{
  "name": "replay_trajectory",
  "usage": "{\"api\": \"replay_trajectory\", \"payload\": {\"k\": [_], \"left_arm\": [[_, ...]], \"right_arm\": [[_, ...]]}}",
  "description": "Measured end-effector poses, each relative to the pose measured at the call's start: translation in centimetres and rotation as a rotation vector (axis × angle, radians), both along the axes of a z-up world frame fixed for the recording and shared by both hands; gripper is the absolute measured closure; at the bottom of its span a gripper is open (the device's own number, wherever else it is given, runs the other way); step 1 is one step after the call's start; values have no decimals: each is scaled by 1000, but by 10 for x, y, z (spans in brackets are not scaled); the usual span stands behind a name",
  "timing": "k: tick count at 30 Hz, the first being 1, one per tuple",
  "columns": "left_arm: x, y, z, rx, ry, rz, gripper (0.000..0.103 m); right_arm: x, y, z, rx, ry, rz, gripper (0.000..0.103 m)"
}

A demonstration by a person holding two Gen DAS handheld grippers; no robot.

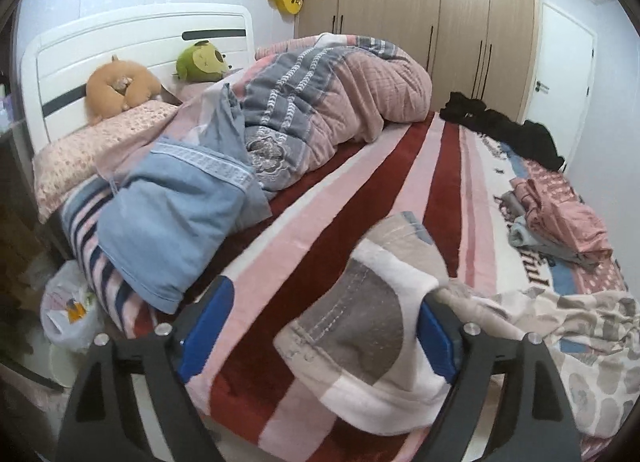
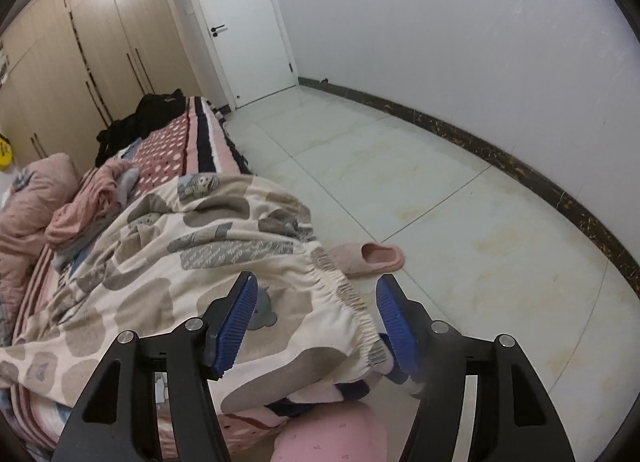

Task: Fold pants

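Note:
Cream fleece pants [image 1: 360, 326] with grey-brown patches and cartoon prints lie across the near edge of the bed. In the left wrist view my left gripper [image 1: 320, 326] is open, its blue pads wide apart; a pant leg end lies between them and drapes against the right pad [image 1: 434, 342]. In the right wrist view the pants [image 2: 168, 246] spread over the bed corner, and the elastic waistband [image 2: 344, 298] lies between the open pads of my right gripper [image 2: 316, 322]. Neither gripper is clamped on the cloth.
The bed has a red, pink and white striped blanket [image 1: 320, 198]. A rolled quilt [image 1: 332, 102], blue folded bedding [image 1: 176, 214], pink clothes [image 1: 556, 214] and black clothes [image 1: 504, 126] lie on it. A pink slipper [image 2: 372, 258] is on the tiled floor. Wardrobe and door stand behind.

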State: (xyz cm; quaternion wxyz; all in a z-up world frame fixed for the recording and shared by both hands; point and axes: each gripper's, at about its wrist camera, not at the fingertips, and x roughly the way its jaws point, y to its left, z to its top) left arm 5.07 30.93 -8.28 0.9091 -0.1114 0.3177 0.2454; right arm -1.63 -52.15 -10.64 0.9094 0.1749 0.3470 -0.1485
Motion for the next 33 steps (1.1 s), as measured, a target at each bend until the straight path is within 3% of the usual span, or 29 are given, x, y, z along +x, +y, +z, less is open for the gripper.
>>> {"api": "replay_trajectory", "payload": {"k": [8, 10, 13, 14, 17, 19, 21, 27, 32, 33], "left_arm": [[-18, 22, -34, -64, 85, 10, 16], [-22, 27, -40, -42, 119, 39, 10], [-22, 36, -46, 7, 151, 89, 9], [-23, 44, -46, 7, 145, 119, 9], [-33, 66, -41, -117, 55, 110, 9], [-34, 67, -32, -115, 28, 114, 9], [-29, 61, -23, -105, 5, 71, 9], [18, 29, -21, -199, -33, -91, 9], [84, -1, -45, -278, 31, -180, 9], [96, -6, -50, -293, 45, -195, 9]], "right_arm": [[20, 18, 1, 3, -1, 80, 44], [27, 25, 0, 21, -1, 110, 44], [34, 34, 1, 19, -7, 135, 44], [35, 37, 1, 18, -9, 143, 44], [39, 43, 2, 24, -16, 164, 44], [41, 48, 3, 17, -19, 171, 44], [43, 51, 5, 10, -23, 177, 44], [55, 54, 8, 4, -35, 206, 44], [77, 48, 14, 2, -41, 244, 43], [83, 46, 15, 6, -42, 255, 39]]}}
